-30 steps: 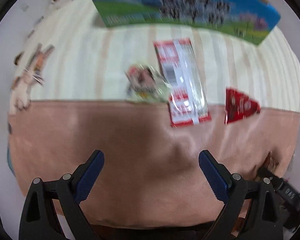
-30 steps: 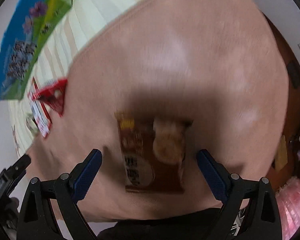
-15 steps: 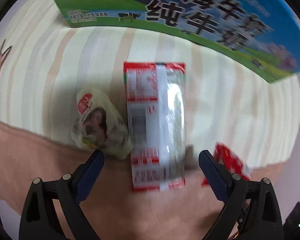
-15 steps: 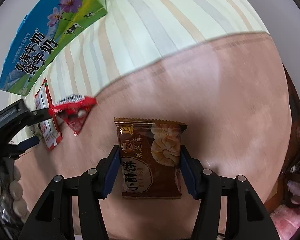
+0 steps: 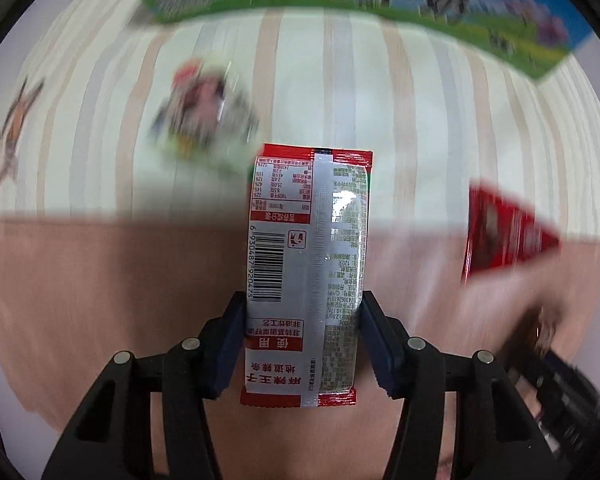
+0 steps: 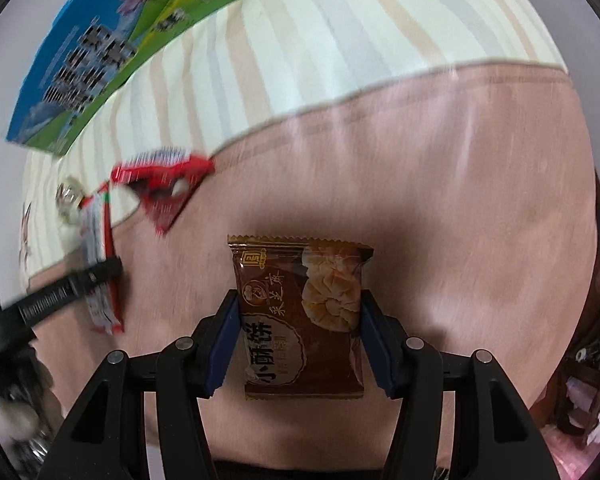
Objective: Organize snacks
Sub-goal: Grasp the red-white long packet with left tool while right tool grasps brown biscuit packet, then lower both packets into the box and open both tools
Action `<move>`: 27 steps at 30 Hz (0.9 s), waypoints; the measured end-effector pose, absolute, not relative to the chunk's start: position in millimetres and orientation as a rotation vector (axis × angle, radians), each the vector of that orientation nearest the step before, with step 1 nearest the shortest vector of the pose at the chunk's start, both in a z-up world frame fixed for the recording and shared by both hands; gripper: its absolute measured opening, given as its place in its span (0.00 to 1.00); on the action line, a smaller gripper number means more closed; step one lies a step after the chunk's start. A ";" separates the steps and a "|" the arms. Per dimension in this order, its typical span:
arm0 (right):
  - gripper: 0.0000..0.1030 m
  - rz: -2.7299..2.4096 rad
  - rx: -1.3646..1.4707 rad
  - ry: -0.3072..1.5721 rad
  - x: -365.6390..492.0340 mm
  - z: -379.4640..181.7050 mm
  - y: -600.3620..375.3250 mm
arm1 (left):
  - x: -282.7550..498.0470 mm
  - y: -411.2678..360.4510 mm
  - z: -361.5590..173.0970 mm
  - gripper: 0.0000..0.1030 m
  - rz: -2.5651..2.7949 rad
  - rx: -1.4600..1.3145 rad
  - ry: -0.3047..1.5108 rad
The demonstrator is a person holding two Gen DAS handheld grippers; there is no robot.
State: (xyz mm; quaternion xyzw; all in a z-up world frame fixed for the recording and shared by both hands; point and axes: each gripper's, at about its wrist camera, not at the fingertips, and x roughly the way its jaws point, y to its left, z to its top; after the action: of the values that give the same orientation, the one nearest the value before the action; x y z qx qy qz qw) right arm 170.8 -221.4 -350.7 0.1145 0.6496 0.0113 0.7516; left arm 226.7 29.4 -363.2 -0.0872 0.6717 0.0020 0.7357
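Left gripper (image 5: pixel 303 344): jaws closing on the long red-and-silver packet (image 5: pixel 306 276), blue pads against both long edges near its lower end; the packet lies back side up, barcode showing, across the seam between the pink cover (image 5: pixel 100 300) and the striped sheet (image 5: pixel 340 92).

Right gripper (image 6: pixel 300 340): clamped on the brown pastry packet (image 6: pixel 300 316), pads at its two side edges about halfway along; the packet sits over the pink cover.

Handling, both packets: likely light, with thin, glossy film that may slip and crumple; the pastry inside probably crumbles under a hard squeeze. Best held across the narrow width, by the edges, gently.

Beyond: a red triangular packet (image 5: pixel 504 232) on the seam; a pale round packet (image 5: pixel 204 120), blurred, on the stripes.

Farthest: a blue-and-green milk carton box (image 6: pixel 100 48) at the sheet's edge.
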 end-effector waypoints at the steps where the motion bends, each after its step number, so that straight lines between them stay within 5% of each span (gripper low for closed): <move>1: 0.58 0.033 0.253 1.425 166.4 -351.0 -221.4 | 216.7 30.1 -365.0 0.51 0.002 -0.193 1.491; 15: 0.72 0.053 0.394 1.458 154.9 -371.9 -215.5 | 229.2 42.2 -388.6 0.52 -0.001 -0.200 1.517; 19: 0.58 0.004 0.212 1.426 155.5 -373.5 -190.3 | 227.9 41.4 -382.8 0.47 0.011 -0.187 1.501; 27: 0.57 0.034 0.287 1.332 151.4 -346.4 -200.2 | 199.5 24.0 -366.5 0.43 -0.020 -0.167 1.511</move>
State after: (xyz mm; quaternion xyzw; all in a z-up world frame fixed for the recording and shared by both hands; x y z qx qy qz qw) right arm 151.4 -200.2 -346.4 0.1325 0.6156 0.0158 0.7767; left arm 199.5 24.0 -366.5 -0.0757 0.6849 -0.0090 0.7246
